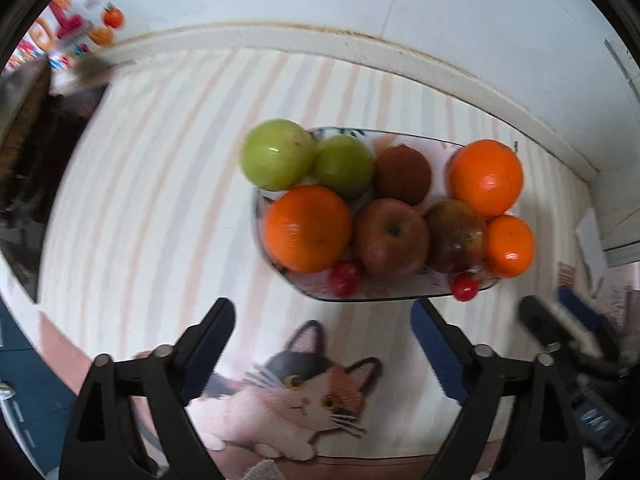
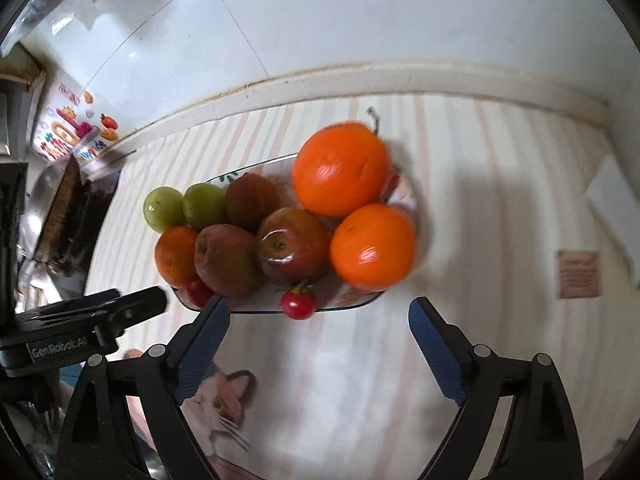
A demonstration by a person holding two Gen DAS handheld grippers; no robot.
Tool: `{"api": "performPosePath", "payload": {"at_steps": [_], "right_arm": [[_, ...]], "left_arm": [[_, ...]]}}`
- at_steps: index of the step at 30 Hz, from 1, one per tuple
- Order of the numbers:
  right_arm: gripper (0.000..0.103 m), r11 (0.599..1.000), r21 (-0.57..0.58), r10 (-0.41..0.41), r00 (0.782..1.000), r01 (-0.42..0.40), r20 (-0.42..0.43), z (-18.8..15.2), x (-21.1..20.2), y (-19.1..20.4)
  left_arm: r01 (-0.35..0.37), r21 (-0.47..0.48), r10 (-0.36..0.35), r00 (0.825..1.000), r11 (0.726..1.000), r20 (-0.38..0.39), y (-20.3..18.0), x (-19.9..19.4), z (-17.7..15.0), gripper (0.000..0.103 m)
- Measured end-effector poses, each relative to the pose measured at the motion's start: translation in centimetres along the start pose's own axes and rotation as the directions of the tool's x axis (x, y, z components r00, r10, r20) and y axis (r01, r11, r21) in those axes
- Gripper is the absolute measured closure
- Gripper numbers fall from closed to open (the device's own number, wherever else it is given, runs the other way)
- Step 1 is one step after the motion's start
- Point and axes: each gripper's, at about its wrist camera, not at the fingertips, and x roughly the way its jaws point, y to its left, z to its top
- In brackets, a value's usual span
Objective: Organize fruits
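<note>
A glass plate (image 1: 400, 294) (image 2: 256, 307) on the striped tablecloth holds the fruit: two green apples (image 1: 278, 154) (image 2: 163, 208), a brown kiwi (image 1: 402, 176) (image 2: 252, 200), two red apples (image 1: 390, 238) (image 2: 292, 246), three oranges (image 1: 307, 229) (image 2: 340, 168) and two small red fruits (image 1: 346, 278) (image 2: 298, 303) at the near rim. My left gripper (image 1: 324, 322) is open and empty, just short of the plate's near edge. My right gripper (image 2: 318, 320) is open and empty, also at the near edge. The left gripper's body shows in the right wrist view (image 2: 92, 312).
The striped cloth with a cat picture (image 1: 296, 396) covers the table. A white tiled wall (image 1: 360, 8) runs behind the plate. A colourful box (image 2: 74, 132) and dark clutter (image 2: 68, 220) stand at the far left. A small brown card (image 2: 578, 274) lies at the right.
</note>
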Motion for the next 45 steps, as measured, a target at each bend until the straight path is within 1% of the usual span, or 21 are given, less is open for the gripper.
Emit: {"api": "performPosePath", "payload": {"at_steps": [2, 6, 11, 16, 17, 21, 25, 30, 34, 40, 45], "right_arm": [[0.007, 0.999, -0.029, -0.029, 1.000, 0.029, 0.012, 0.3, -0.9, 0.2], [0.006, 0.994, -0.086, -0.073, 0.997, 0.074, 0.012, 0.7, -1.8, 0.6], [0.004, 0.989, -0.124, -0.073, 0.997, 0.077, 0.031, 0.9, -3.2, 0.7], [0.004, 0.988, -0.131, -0.073, 0.995, 0.080, 0.061, 1.3, -4.7, 0.7], [0.004, 0.989, -0.127, -0.063, 0.996, 0.071, 0.066, 1.3, -5.3, 0.7], [0.004, 0.989, -0.128, -0.064, 0.992, 0.077, 0.106, 0.9, -7.5, 1.0], [0.004, 0.989, -0.121, -0.062, 0.986, 0.081, 0.154, 0.0, -10.7, 1.5], [0.004, 0.989, -0.114, -0.067, 0.973, 0.094, 0.221, -2.5, -15.6, 2.2], [0.004, 0.989, -0.105, -0.070, 0.961, 0.101, 0.266, -5.0, -19.6, 2.8], [0.003, 0.988, -0.106, -0.070, 0.942, 0.111, 0.329, -9.8, -25.8, 3.9], [0.002, 0.989, -0.101, -0.067, 0.925, 0.112, 0.375, -13.7, -30.4, 4.2]], "left_arm": [[-0.020, 0.000, 0.020, 0.999, 1.000, 0.026, 0.3, -0.8, -0.5, 0.007], [-0.021, -0.030, 0.022, 0.999, 0.999, 0.040, 0.3, -1.7, -1.2, 0.006], [-0.042, -0.057, 0.046, 0.997, 0.997, 0.070, 0.0, -2.9, -1.4, 0.006], [-0.051, -0.074, 0.059, 0.992, 0.996, 0.112, -0.2, -5.0, -1.9, 0.006], [-0.056, -0.076, 0.065, 0.990, 0.996, 0.124, -0.3, -5.5, -2.0, 0.006], [-0.056, -0.076, 0.068, 0.983, 0.996, 0.173, -0.5, -7.8, -2.7, 0.006], [-0.064, -0.064, 0.077, 0.969, 0.996, 0.233, -0.9, -10.7, -4.2, 0.006], [-0.056, -0.054, 0.069, 0.952, 0.997, 0.299, -1.1, -14.3, -6.8, 0.006], [-0.037, -0.041, 0.049, 0.934, 0.998, 0.353, -1.3, -17.6, -9.7, 0.006], [-0.017, -0.018, 0.023, 0.913, 1.000, 0.407, -2.0, -22.0, -14.3, 0.006], [-0.033, -0.002, 0.030, 0.895, 0.999, 0.445, -2.6, -24.9, -18.0, 0.006]]}}
